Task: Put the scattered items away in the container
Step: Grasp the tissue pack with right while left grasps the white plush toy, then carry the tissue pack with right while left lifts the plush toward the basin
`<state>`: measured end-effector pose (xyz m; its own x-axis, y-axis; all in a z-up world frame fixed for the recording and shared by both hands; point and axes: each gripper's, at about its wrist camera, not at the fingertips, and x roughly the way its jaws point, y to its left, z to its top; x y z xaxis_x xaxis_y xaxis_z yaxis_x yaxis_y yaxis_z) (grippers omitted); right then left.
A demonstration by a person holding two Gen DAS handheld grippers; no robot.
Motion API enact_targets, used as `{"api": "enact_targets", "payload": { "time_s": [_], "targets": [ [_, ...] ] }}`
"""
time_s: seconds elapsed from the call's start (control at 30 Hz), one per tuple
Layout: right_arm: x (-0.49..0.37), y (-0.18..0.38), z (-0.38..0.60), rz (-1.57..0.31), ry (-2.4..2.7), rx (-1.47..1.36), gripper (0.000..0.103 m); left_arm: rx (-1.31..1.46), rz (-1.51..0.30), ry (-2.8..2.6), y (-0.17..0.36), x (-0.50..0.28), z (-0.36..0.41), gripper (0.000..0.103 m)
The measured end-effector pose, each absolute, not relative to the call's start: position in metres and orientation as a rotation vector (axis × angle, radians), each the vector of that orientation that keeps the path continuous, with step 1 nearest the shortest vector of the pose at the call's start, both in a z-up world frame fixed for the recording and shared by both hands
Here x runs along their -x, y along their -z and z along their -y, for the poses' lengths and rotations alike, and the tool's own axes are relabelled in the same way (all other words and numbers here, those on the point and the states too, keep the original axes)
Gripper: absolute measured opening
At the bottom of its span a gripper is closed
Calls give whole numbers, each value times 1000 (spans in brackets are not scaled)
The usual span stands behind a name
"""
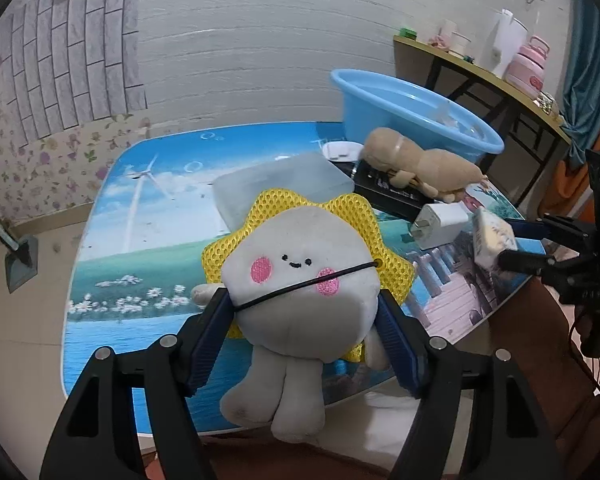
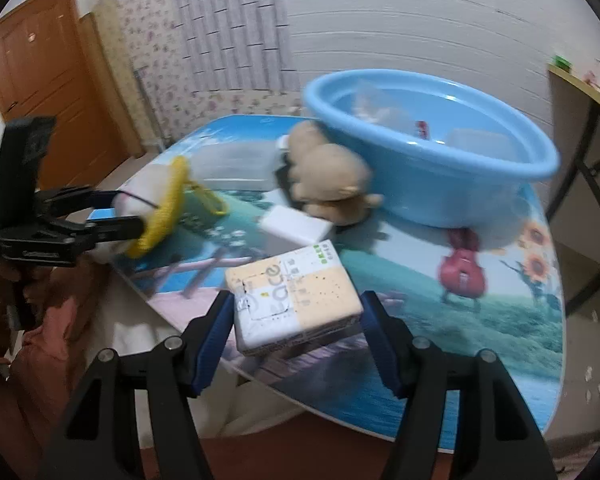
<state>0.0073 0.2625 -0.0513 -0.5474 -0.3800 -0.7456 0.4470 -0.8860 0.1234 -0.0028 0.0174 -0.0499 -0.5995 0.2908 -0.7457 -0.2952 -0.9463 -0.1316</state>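
Blue scenery print, with a windmill, flowers and a red cello, covers the round-cornered surface (image 1: pixel 112 248). White plank wall, floral wallpaper and grey brick-pattern panels are seen behind it, an orange door (image 2: pixel 40 80) to one side and a shelf (image 1: pixel 480 68) with a pink bottle and white jugs to the other.

A blue basin (image 2: pixel 432 168) stands at the far part of the surface; a clear box and some small pieces are seen inside it, too blurred to be named. A tan plush (image 1: pixel 416 164) lies just beside the basin, resting on a black box (image 1: pixel 392 196). A white charger (image 1: pixel 440 224) lies near the plush, and a frosted case (image 1: pixel 280 184) is partly hidden behind the toy. A white dish beyond the black box is mostly covered.

The left tongs (image 1: pixel 304 312) are held low at the near edge, pointing across the surface, and are closed on a grey toy (image 1: pixel 300 280) with a yellow mesh frill, pink cheeks and a black cord across its face; the legs hang down between the fingers.

The right tongs (image 2: pixel 298 316) are held at the near edge, aimed towards the basin, with a tissue pack (image 2: pixel 296 296) gripped between the blue pads. Its print is blurred and only partly readable. The underside of the pack is hidden, so whether it rests on the surface cannot be told.
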Motion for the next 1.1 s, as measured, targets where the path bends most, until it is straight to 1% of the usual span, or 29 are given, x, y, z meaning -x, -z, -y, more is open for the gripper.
{"api": "enact_targets", "payload": {
  "time_s": [0.13, 0.27, 0.37, 0.43, 0.53, 0.73, 1.0, 1.03, 1.07, 1.1],
  "targets": [
    [-3, 51, -281, -78, 2485, -1160, 63, 1191, -35, -2553, 49, 5, -18, 75],
    [0, 56, -292, -140, 2597, -1241, 63, 1196, -68, -2561, 51, 7, -23, 78],
    [-1, 59, -301, -115, 2609, -1278, 63, 1201, -77, -2560, 52, 9, -25, 79],
    [-1, 62, -301, -121, 2617, -1293, 63, 1208, -87, -2558, 54, 10, -26, 84],
    [0, 64, -302, -131, 2618, -1319, 65, 1214, -117, -2558, 58, 11, -30, 85],
    [5, 67, -295, -143, 2598, -1325, 66, 1221, -109, -2546, 65, 21, -35, 90],
    [4, 75, -287, -190, 2579, -1346, 68, 1212, -104, -2544, 70, 27, -38, 94],
    [4, 76, -288, -182, 2577, -1345, 68, 1201, -104, -2550, 70, 25, -38, 92],
    [5, 76, -289, -169, 2574, -1345, 67, 1192, -99, -2556, 69, 25, -38, 88],
    [5, 75, -291, -144, 2579, -1334, 66, 1177, -90, -2563, 67, 24, -37, 80]
  ]
}}
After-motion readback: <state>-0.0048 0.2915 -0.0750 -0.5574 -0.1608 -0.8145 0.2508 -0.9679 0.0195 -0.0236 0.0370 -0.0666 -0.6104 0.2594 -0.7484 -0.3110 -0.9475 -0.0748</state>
